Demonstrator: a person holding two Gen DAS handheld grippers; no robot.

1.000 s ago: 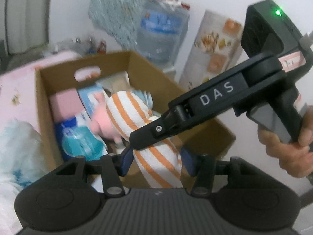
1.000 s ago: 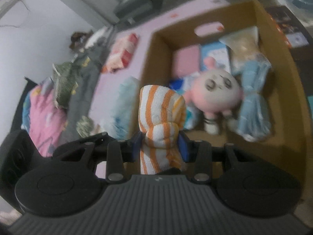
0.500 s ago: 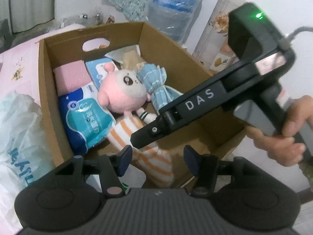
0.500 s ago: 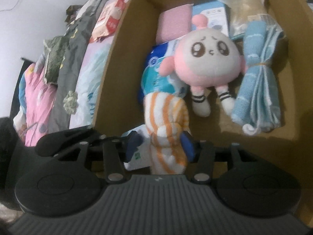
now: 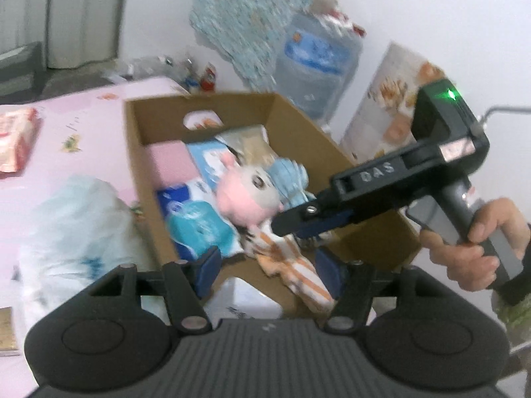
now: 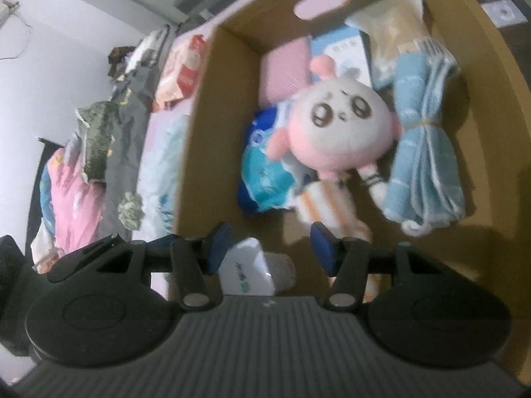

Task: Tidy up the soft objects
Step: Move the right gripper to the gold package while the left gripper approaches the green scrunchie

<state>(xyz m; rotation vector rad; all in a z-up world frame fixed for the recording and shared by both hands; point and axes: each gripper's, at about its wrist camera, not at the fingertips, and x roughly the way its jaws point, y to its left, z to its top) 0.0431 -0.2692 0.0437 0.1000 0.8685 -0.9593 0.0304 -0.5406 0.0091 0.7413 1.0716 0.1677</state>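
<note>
Left of the box: pink bed surface point(image 5: 83, 112) with a pale plastic bag point(image 5: 76, 232) slumped against the cardboard.

Cardboard box point(image 6: 205, 126): open-topped, handle cut-out in the far wall. Contents, left to right:
- pink folded cloth point(image 6: 285, 69) at the far wall;
- blue tissue pack point(image 6: 265, 179), nearer, along the left wall;
- pink plush toy point(image 6: 335, 132), centre, face up, lying partly over the tissue pack;
- orange-striped towel point(image 6: 327, 209), rolled, on the box floor just below the plush's legs, near the front wall;
- light-blue towel bundle point(image 6: 424, 159), tied at the middle, along the right wall.

Left gripper point(image 5: 268, 268): fingers spread, empty, hovering at the box's near edge.

Right gripper point(image 6: 270, 243): fingers spread, empty, above the striped towel without touching it.

Handling, by judgement: the striped towel looks light, limp and compressible, not fragile; it likely sags if pinched at an end. Best taken across the middle of the roll, pinching all layers.
</note>
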